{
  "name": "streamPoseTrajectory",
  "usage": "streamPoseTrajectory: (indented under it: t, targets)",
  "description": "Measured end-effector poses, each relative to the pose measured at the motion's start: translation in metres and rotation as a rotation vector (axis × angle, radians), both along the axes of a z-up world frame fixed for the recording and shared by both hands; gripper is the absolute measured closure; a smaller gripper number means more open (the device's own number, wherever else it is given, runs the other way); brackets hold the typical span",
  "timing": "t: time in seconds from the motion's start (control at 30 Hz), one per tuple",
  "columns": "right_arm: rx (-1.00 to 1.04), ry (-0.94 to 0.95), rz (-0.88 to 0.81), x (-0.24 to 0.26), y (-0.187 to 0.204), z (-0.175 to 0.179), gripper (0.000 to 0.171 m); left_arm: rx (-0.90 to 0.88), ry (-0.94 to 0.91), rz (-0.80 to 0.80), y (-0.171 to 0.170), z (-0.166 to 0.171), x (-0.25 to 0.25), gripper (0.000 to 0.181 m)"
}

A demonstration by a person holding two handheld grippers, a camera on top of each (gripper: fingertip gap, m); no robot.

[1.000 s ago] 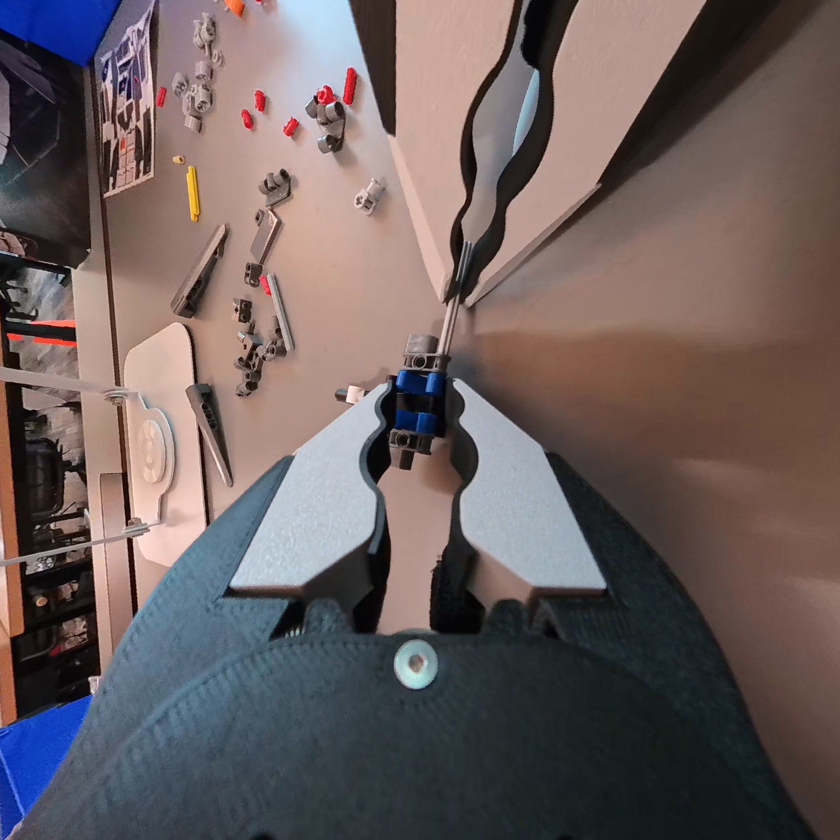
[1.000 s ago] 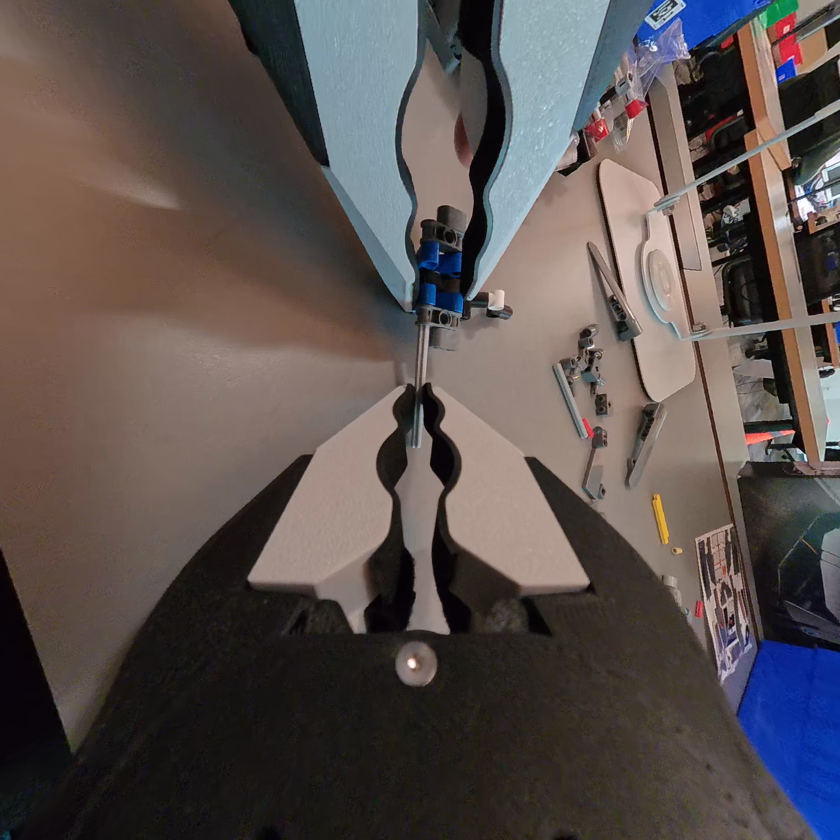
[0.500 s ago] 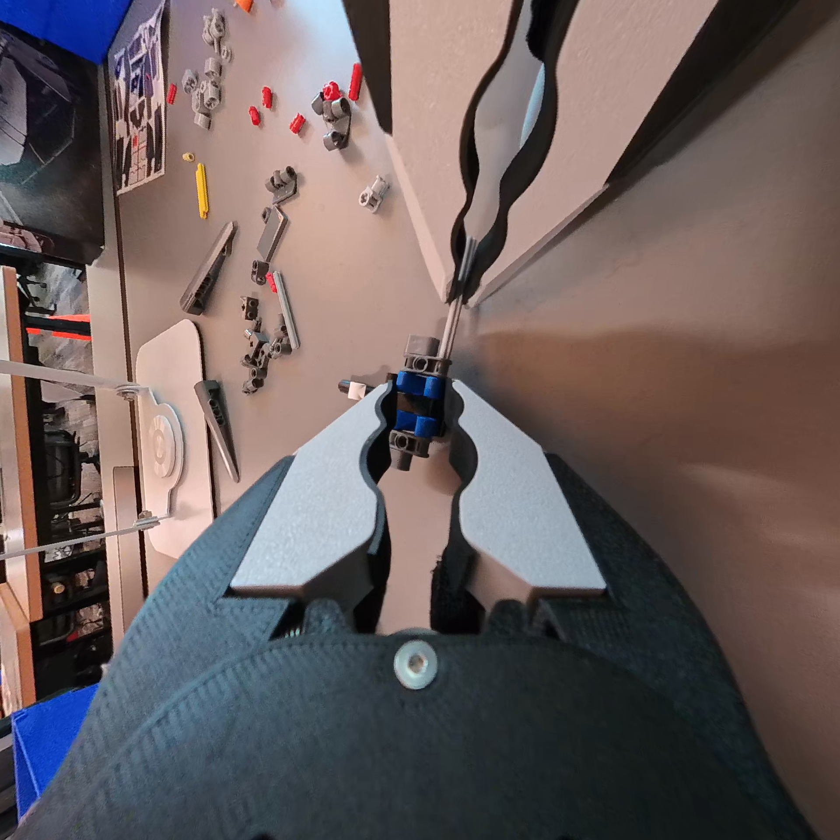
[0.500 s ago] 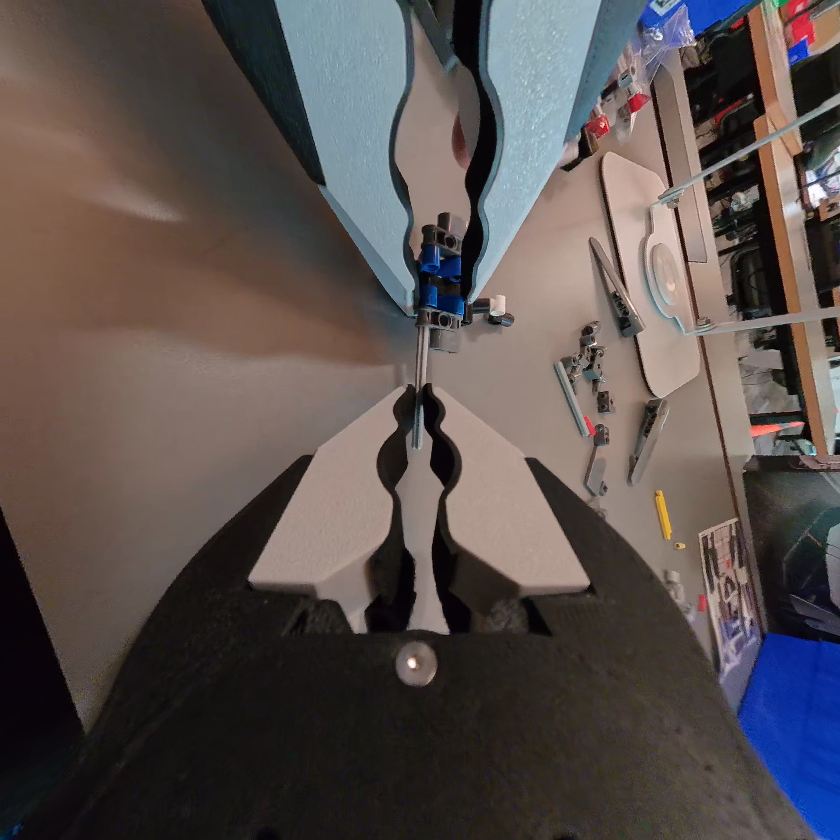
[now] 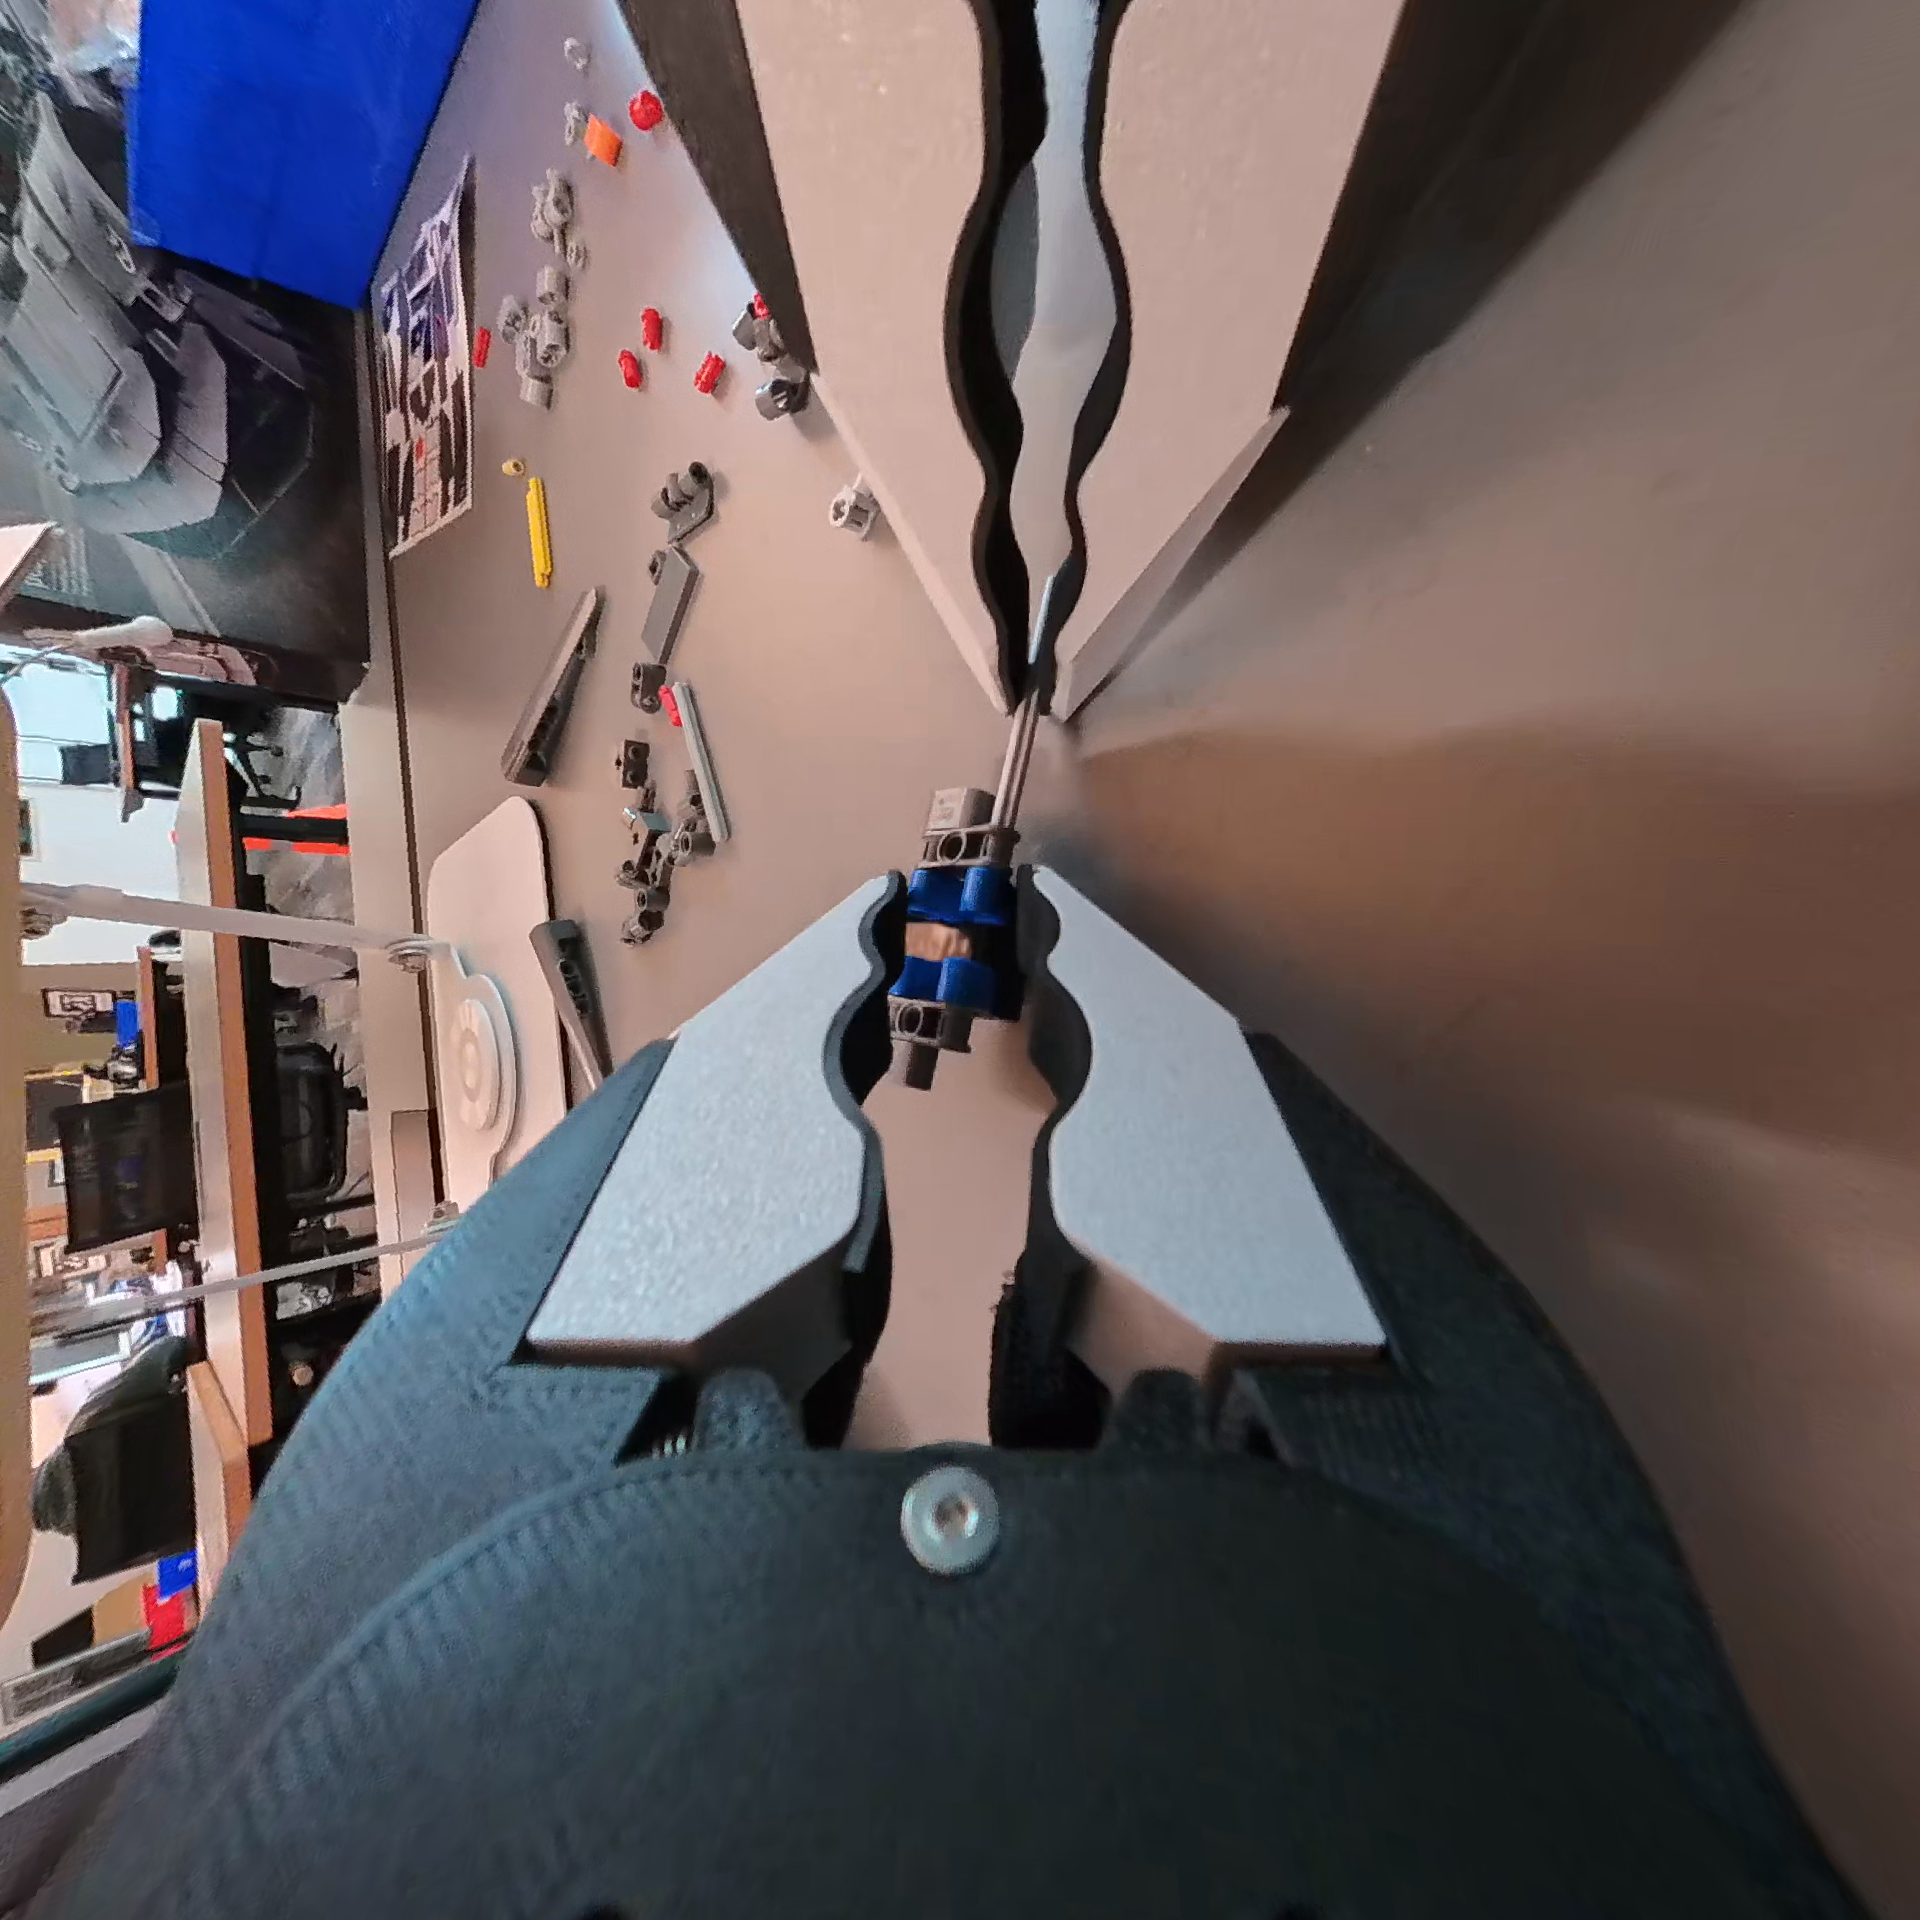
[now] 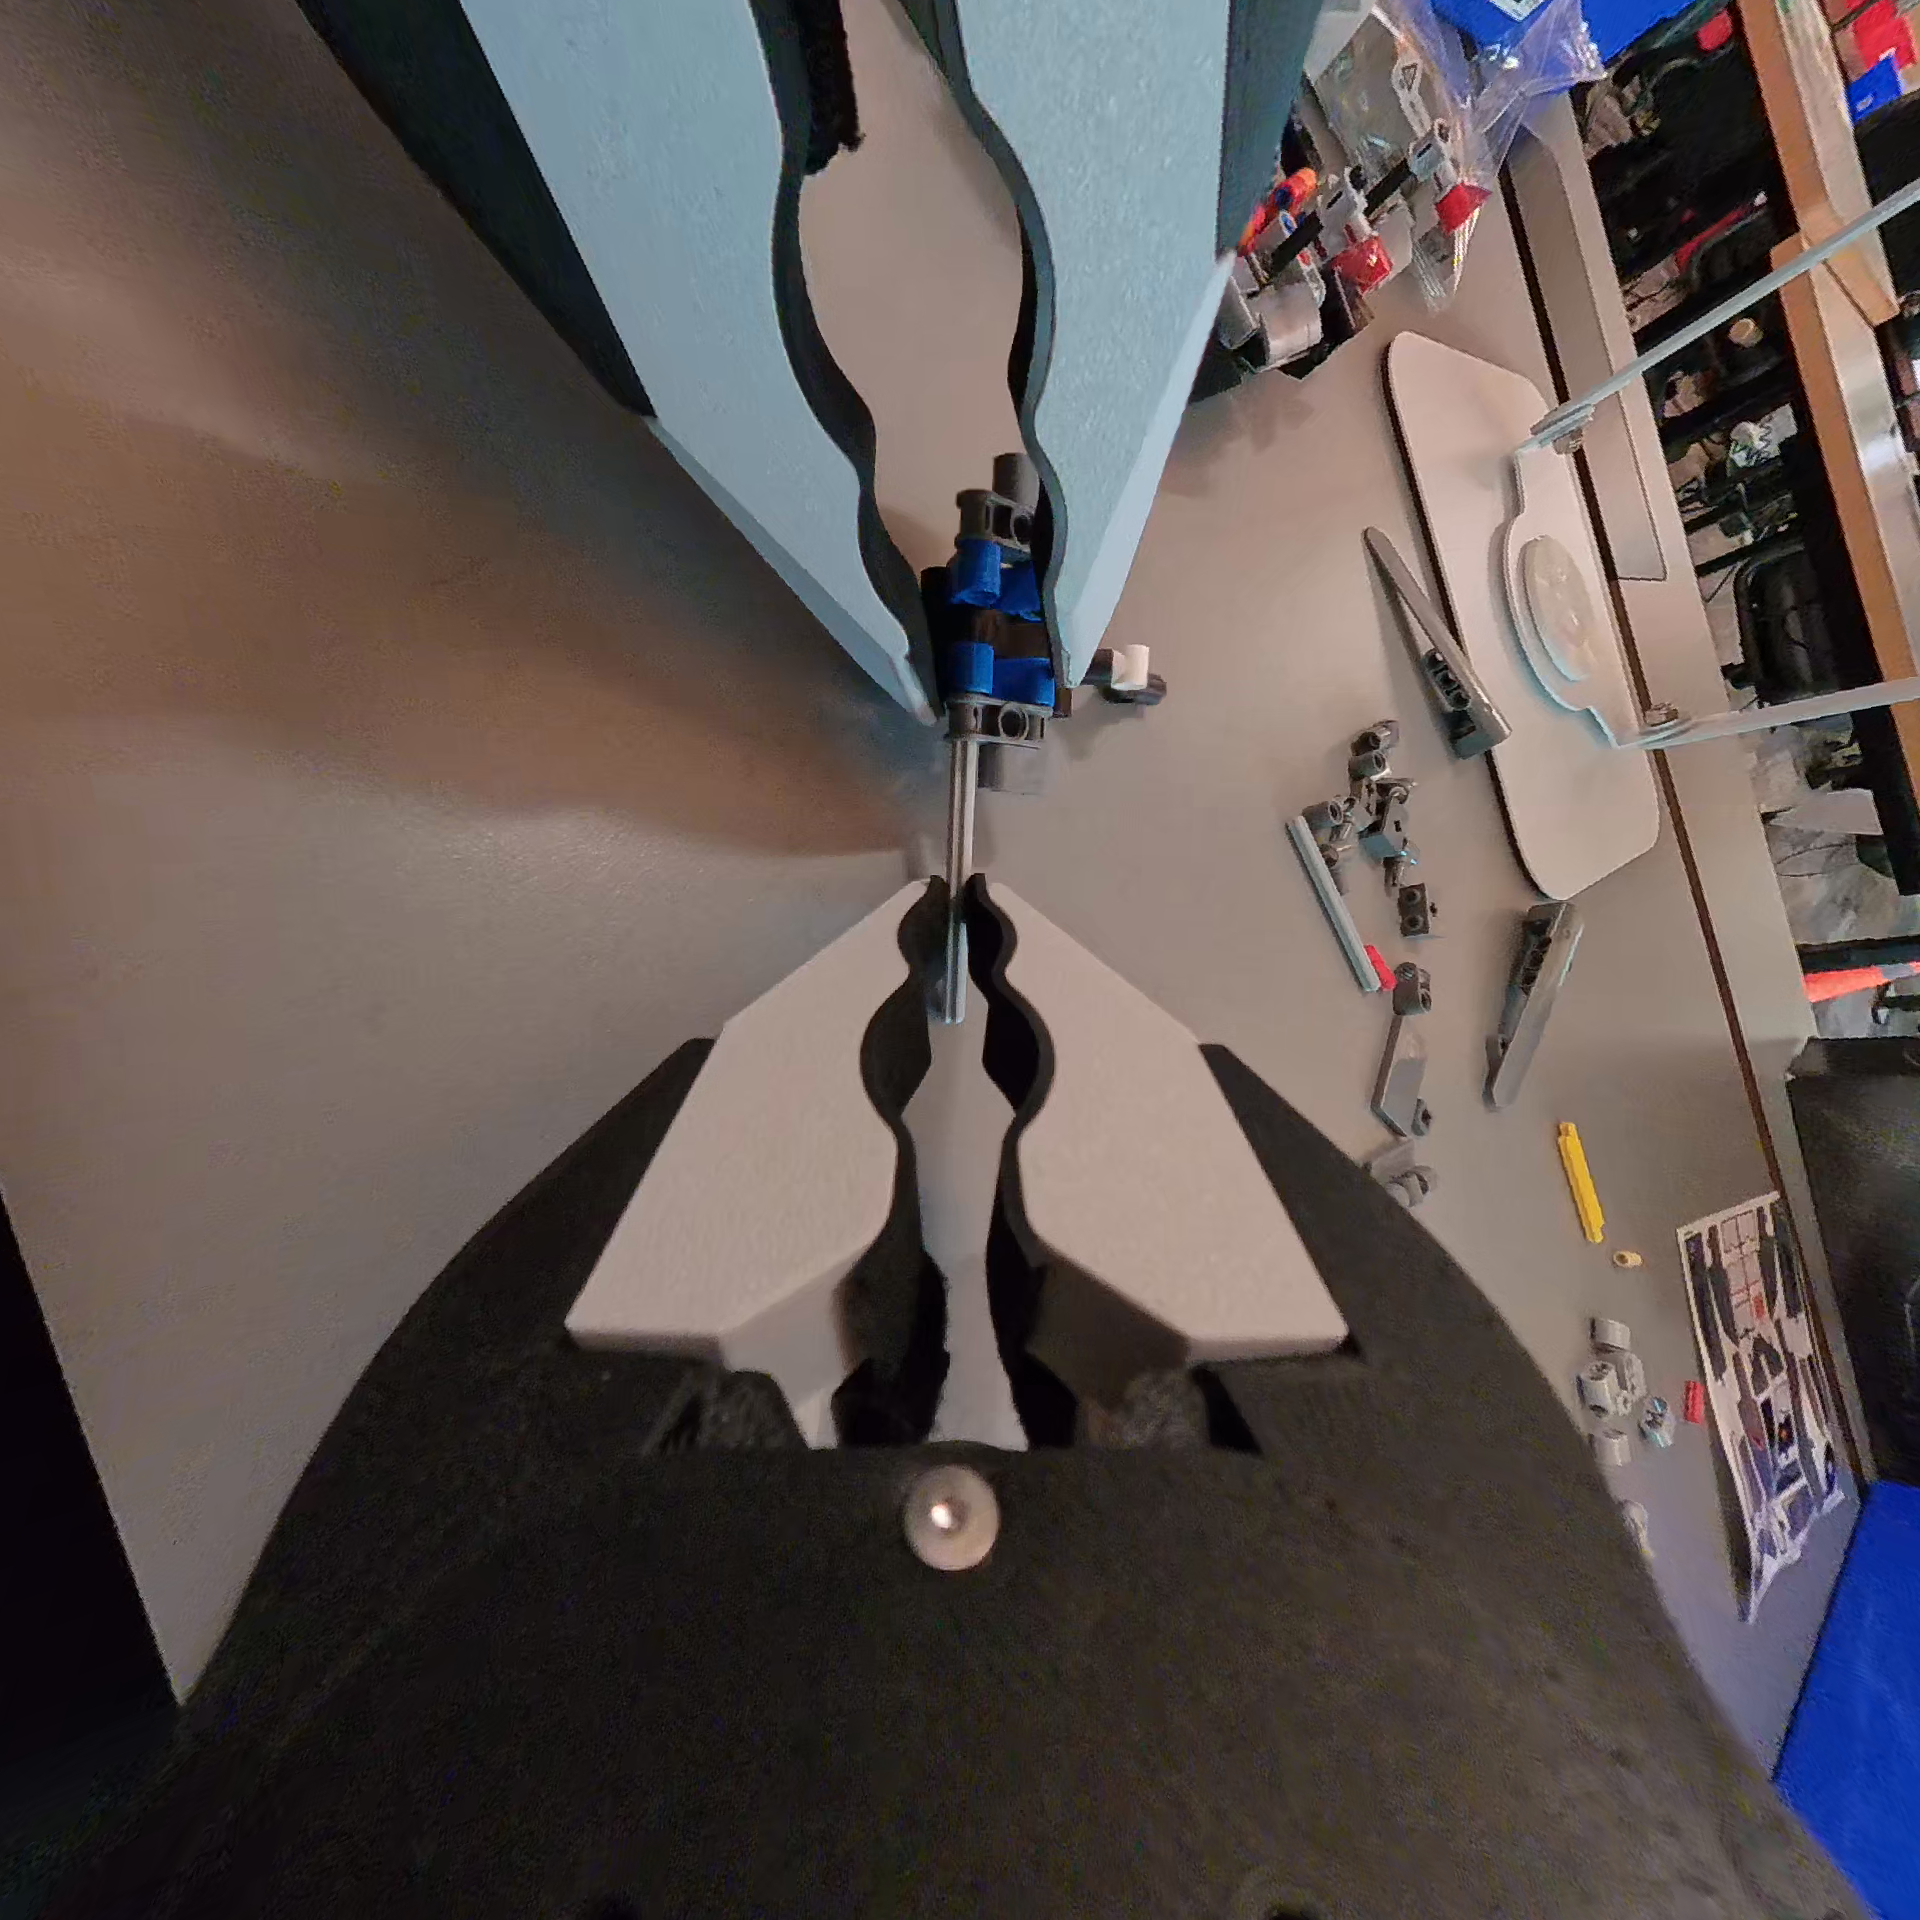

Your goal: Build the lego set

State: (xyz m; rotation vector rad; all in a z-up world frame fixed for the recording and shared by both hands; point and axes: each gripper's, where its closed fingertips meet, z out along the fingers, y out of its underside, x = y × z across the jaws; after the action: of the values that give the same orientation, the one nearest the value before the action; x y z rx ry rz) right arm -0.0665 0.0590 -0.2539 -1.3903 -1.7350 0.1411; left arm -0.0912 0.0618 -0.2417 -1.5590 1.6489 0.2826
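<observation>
My left gripper (image 5: 956,883) is shut on a small blue and dark grey lego assembly (image 5: 951,940), held above the table. A thin grey axle (image 5: 1016,764) sticks out of the assembly's far end. My right gripper (image 6: 956,894) is shut on the other end of that axle (image 6: 961,821), facing the left gripper tip to tip. The assembly also shows in the right wrist view (image 6: 992,634), clamped between the left gripper's pale fingers (image 6: 727,343). The right gripper's fingers (image 5: 883,312) show in the left wrist view, closed on the axle.
Loose grey, red and yellow lego parts (image 5: 665,748) lie scattered on the grey table (image 5: 790,644). A sticker sheet (image 5: 426,364), a dark box (image 5: 177,343) and a white plate-shaped stand (image 6: 1538,623) lie along the table's edge. A plastic bag of parts (image 6: 1392,187) lies farther off. My left and right fingertips are right by each other.
Both grippers keep their grip and stay tip to tip. The pair has shifted slightly, so the table parts sit differently in both views.
</observation>
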Motion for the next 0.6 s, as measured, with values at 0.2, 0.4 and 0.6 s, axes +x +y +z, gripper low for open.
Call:
streamPoseTrajectory:
  t: [0.2, 0.4, 0.6]
  targets:
    - [-0.008, 0.004, -0.004, 0.0008, 0.0016, -0.0001, 0.171, 0.023, 0.011, -0.028, -0.0039, 0.0035, 0.001, 0.171]
    - [-0.003, 0.0, -0.006, 0.0007, 0.002, -0.0001, 0.171, 0.003, 0.021, -0.021, -0.0034, 0.0002, 0.0004, 0.175]
    - [0.012, -0.011, -0.012, 0.0012, 0.0022, -0.0002, 0.171, 0.007, 0.03, -0.014, -0.0034, -0.0009, 0.0013, 0.176]
